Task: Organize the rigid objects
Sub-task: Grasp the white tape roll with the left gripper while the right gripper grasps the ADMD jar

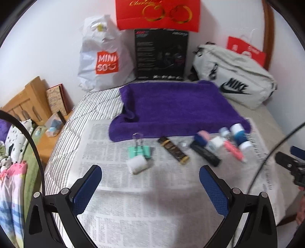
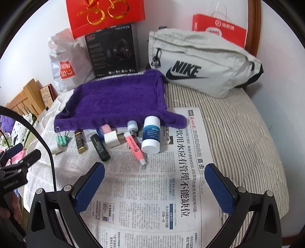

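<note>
A striped bed (image 2: 238,122) carries the whole scene, with a newspaper (image 2: 156,190) spread across it and a purple towel (image 2: 114,101) laid flat along the paper's far edge. Behind the towel, against the wall, stand a pale waist bag (image 2: 200,63), a black product box (image 2: 112,51), a white shopping bag (image 1: 101,57) and a red gift bag (image 1: 158,13).

The towel is bare, and every small object lies in a loose row on the newspaper just in front of it, so the sorting appears hardly begun, with nearly all of it left to do. At the right of the row stands a white-and-blue bottle (image 2: 151,135), upright, with a smaller capped bottle (image 2: 132,126) just behind it. Beside them lie a pink highlighter (image 2: 135,148), a white cube charger (image 2: 111,140), a pink-and-blue eraser (image 2: 103,130), a black tube (image 2: 100,147) and a dark brown tube (image 2: 80,141). At the left end a mint binder clip (image 1: 140,150) touches a small white plug (image 1: 137,164).

The left gripper (image 1: 150,173) hovers over the paper near the plug, jaws spread wide and holding nothing. The right gripper (image 2: 154,171) hangs near the highlighter's tip, likewise agape and empty.
</note>
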`<act>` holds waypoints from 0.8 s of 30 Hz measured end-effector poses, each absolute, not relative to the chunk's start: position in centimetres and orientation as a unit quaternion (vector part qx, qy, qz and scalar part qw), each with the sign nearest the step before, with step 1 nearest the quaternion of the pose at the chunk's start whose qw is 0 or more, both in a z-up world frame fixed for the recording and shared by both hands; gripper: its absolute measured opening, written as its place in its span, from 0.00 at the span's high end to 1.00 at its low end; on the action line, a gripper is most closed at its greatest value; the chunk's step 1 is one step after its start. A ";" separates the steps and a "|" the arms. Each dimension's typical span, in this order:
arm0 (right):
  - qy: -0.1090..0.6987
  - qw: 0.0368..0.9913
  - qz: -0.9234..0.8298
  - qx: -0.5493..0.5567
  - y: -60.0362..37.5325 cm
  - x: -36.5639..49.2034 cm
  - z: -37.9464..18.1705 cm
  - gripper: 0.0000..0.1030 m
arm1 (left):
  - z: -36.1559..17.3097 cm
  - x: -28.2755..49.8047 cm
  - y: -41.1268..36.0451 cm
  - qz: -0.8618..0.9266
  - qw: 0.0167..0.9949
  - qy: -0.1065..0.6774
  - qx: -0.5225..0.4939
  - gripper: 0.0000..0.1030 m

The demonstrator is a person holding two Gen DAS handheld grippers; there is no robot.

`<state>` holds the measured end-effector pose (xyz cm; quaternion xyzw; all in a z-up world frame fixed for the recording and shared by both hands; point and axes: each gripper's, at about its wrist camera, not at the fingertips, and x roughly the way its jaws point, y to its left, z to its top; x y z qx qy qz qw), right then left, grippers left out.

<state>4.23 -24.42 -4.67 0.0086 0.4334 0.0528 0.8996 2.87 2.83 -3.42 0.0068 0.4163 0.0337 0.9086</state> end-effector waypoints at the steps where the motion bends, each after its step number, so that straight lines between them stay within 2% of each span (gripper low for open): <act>1: 0.436 0.898 0.052 0.009 -24.6 4.6 -5.1 0.00 | -3.8 3.4 3.1 0.034 0.907 0.420 0.005 0.00; 11: 0.456 0.889 0.044 0.012 -25.7 7.4 -7.5 0.00 | -8.8 7.8 5.4 0.054 0.885 0.462 -0.011 0.01; 24: 0.465 0.882 0.072 0.016 -25.1 10.7 -8.2 0.00 | -11.1 9.8 8.1 0.085 0.874 0.476 -0.052 0.07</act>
